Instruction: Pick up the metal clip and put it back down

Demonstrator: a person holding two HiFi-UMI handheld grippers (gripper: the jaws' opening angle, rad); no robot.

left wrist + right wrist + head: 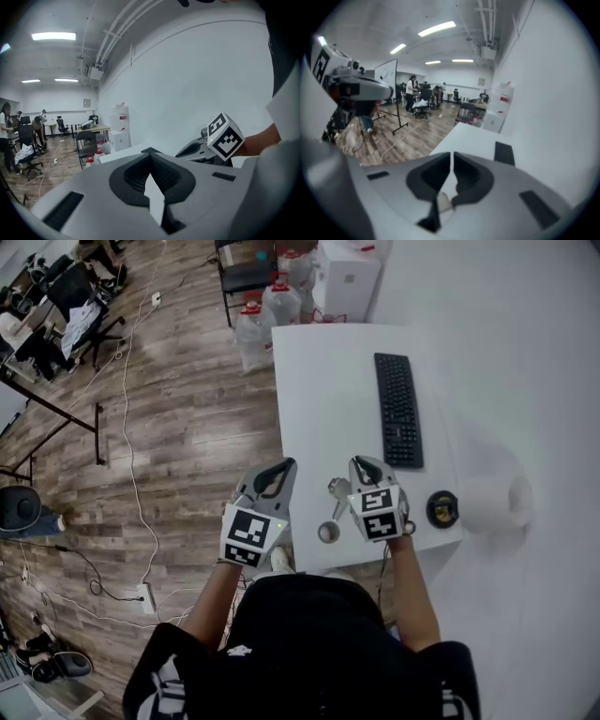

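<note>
Left tongs [281, 466] are parked shut, idle. Right tongs [365, 463] are closed empty; the metal clip [334, 510] is apparently missed, lying at their 8 o'clock.

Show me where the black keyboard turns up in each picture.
Head view: keyboard on the white table, upper centre.
Left gripper view: only a dark sliver just above the jaws, possibly it.
Right gripper view: keyboard right of centre, above the jaws.
Shared landmark: the white table.
</note>
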